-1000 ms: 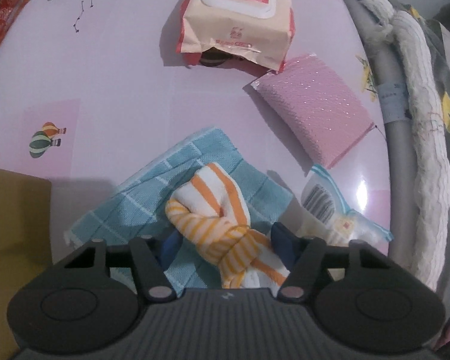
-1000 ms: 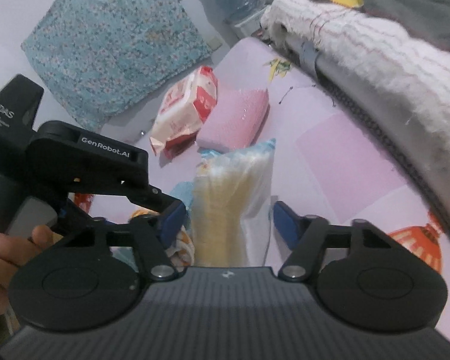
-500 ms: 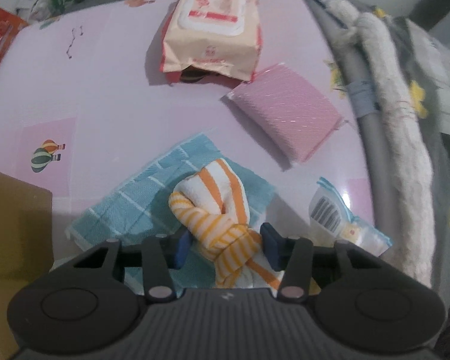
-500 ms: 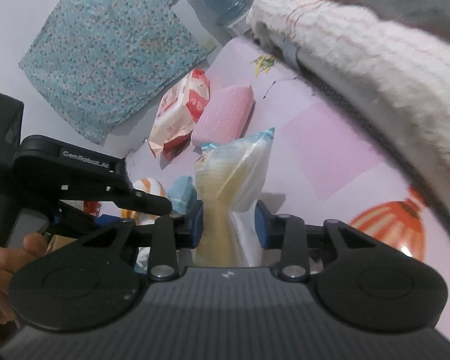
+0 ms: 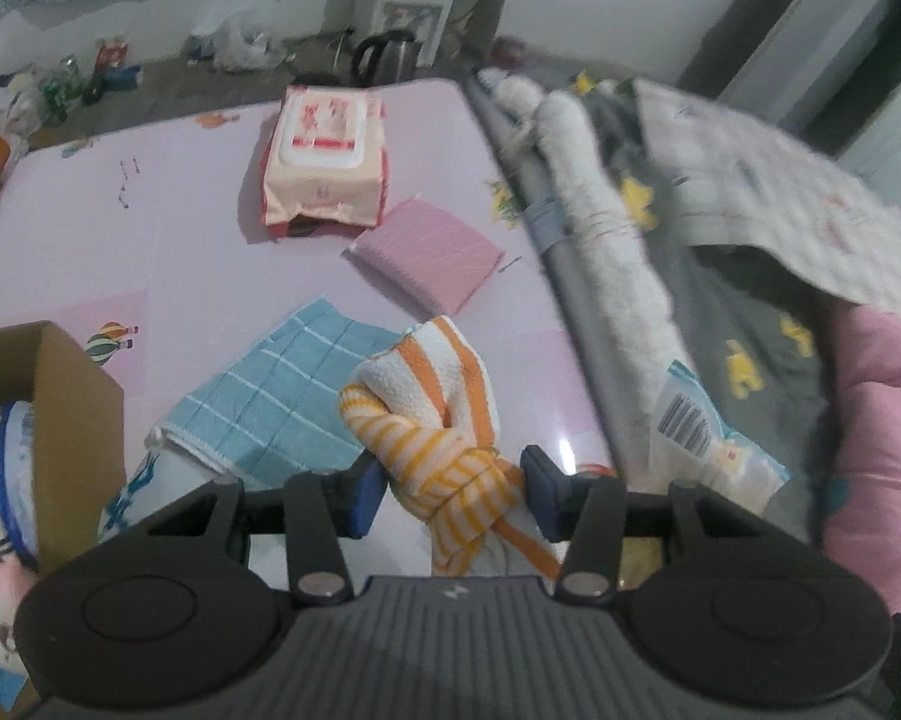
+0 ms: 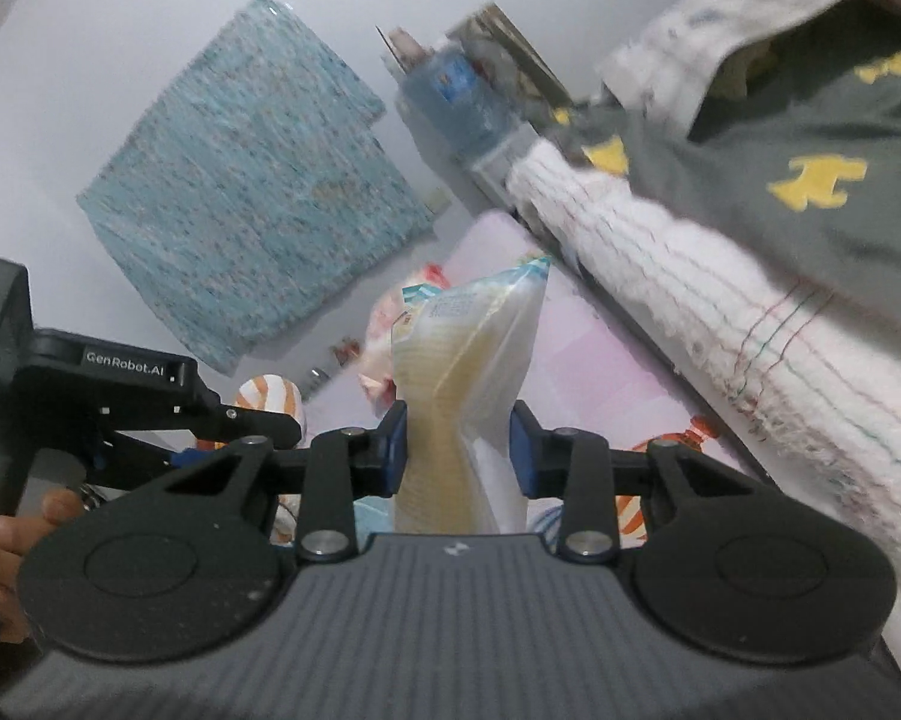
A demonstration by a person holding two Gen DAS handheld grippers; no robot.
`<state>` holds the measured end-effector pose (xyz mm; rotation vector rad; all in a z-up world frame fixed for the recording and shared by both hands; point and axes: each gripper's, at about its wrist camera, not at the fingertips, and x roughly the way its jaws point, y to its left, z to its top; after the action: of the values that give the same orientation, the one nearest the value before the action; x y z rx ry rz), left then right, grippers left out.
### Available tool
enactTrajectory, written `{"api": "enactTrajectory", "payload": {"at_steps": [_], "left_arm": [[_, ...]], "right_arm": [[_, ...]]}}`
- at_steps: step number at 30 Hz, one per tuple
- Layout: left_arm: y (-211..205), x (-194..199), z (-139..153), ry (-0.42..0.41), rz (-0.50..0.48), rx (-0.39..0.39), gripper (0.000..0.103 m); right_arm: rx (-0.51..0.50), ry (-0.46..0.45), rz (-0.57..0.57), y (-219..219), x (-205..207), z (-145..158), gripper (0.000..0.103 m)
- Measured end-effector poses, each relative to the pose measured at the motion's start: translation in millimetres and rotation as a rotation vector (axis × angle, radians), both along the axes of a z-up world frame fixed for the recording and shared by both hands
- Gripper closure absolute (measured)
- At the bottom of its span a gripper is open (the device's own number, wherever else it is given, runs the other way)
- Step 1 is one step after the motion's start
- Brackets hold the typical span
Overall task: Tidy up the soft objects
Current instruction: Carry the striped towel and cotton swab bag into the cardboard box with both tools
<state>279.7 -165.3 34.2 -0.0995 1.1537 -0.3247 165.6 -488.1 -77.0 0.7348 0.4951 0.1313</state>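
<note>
My left gripper (image 5: 453, 495) is shut on a knotted orange-and-white striped towel (image 5: 432, 408) and holds it in the air above the pink table mat (image 5: 168, 252). A blue checked cloth (image 5: 282, 396) lies flat on the mat beneath it. Farther back lie a pink sponge (image 5: 429, 252) and a pack of wet wipes (image 5: 324, 165). My right gripper (image 6: 456, 450) is shut on a clear plastic pack of yellowish cloths (image 6: 468, 372), also off the table. That pack (image 5: 702, 438) shows at the right of the left wrist view. The left gripper (image 6: 150, 396) and the striped towel (image 6: 270, 396) appear left in the right wrist view.
An open cardboard box (image 5: 60, 396) with items inside stands at the left edge. A grey rail with a white knitted cloth (image 5: 600, 252) and a grey blanket (image 5: 768, 324) border the mat on the right. A kettle (image 5: 387, 57) and clutter sit on the floor behind.
Both grippers have closed, the left on the striped towel and the right on the plastic pack. Both have then risen, lifting towel and pack off the mat; the box has come into view.
</note>
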Motion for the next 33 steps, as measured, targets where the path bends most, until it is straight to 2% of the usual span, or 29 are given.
{"api": "enactTrajectory", "payload": {"at_steps": [7, 12, 16, 21, 26, 30, 33], "left_arm": [[31, -60, 54, -0.106, -0.021, -0.071, 0.053], [67, -101, 79, -0.167, -0.012, -0.110, 0.053], [110, -132, 93, -0.208, 0.039, -0.129, 0.053], [181, -171, 107, -0.263, 0.162, -0.116, 0.053], [254, -201, 99, -0.250, 0.307, -0.069, 0.053], [301, -211, 74, -0.203, 0.381, -0.035, 0.053], [323, -211, 46, -0.165, 0.392, 0.043, 0.053]], "right_arm": [[0.051, -0.096, 0.037, 5, -54, 40, 0.071], [0.098, -0.137, 0.131, 27, -82, 63, 0.071], [0.139, -0.133, 0.236, 52, -92, 74, 0.071], [0.147, -0.129, 0.396, 103, -95, 95, 0.071], [0.151, -0.097, 0.592, 171, -89, 107, 0.071], [0.136, -0.001, 0.765, 245, -75, 103, 0.071], [0.066, 0.088, 0.855, 299, -65, 93, 0.071]]}}
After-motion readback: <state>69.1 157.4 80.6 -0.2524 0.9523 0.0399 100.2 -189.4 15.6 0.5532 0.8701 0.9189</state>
